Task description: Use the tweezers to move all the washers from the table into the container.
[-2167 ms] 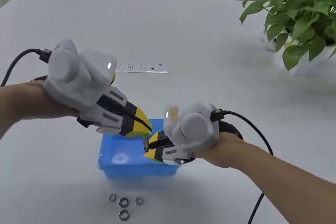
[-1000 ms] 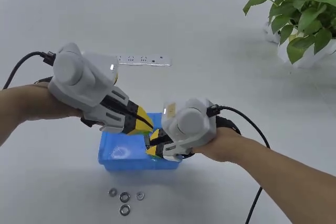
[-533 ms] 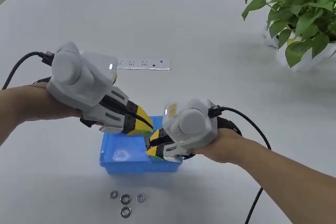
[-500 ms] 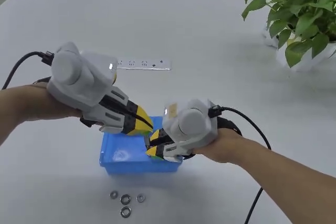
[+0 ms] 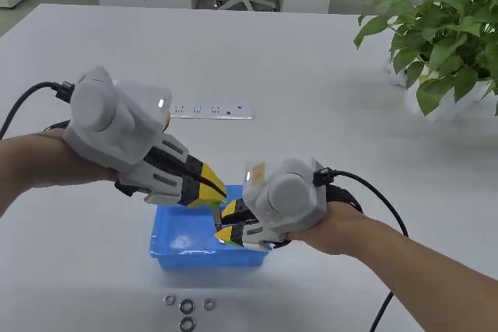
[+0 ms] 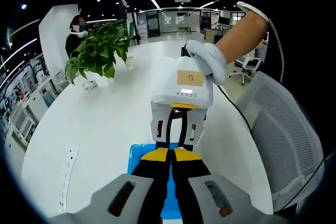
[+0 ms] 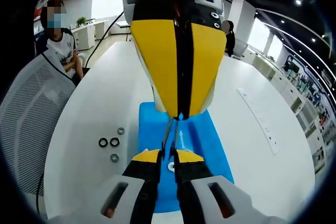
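**Tweezers pinched over the blue container**

The right gripper is narrow, clamped on the tweezers. Their prongs run up to the left gripper, whose jaws are pressed together, nose to nose with the right. Below sits the container, with one small ring on its floor. Four washers lie on the table just beside it. In the head view, both grippers angle down over the container from either side. The left gripper view adds a plant.
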A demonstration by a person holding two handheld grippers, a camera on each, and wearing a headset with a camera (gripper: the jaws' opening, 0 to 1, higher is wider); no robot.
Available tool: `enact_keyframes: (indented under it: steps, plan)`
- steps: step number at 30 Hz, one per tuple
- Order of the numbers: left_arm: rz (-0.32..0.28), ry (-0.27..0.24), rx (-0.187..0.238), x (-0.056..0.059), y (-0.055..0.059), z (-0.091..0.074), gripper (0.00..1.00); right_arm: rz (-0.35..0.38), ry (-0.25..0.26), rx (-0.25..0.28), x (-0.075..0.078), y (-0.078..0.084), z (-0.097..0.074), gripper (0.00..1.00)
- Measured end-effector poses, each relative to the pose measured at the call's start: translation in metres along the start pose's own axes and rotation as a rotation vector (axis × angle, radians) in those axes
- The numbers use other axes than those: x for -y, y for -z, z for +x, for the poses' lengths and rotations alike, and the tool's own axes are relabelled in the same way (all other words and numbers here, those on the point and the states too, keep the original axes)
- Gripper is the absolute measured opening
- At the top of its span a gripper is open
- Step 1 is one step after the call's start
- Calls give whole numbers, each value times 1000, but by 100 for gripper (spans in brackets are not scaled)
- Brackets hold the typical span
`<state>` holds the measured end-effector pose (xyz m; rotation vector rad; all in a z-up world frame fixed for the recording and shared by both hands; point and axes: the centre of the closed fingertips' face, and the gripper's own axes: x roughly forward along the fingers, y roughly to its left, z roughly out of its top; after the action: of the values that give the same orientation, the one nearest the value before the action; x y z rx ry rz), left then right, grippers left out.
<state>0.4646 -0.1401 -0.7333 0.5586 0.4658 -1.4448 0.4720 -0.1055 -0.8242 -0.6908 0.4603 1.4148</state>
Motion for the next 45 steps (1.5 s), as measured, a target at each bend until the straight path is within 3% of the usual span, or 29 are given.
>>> enact_keyframes:
  steps: [5, 17, 34, 45]
  plan:
    - [1, -6, -4, 7, -7, -7, 5, -11, 11, 15, -5, -9, -6, 12]
    - [27, -9, -21, 27, -10, -10, 5, -10, 17, 31, -22, -13, -12, 12]
    - [5, -9, -13, 54, 0, -6, 5, 1, -18, 33, -53, -11, -3, 12]
    - [-3, 6, -10, 69, 11, 3, 5, 22, -37, 23, -68, 0, 4, 12]
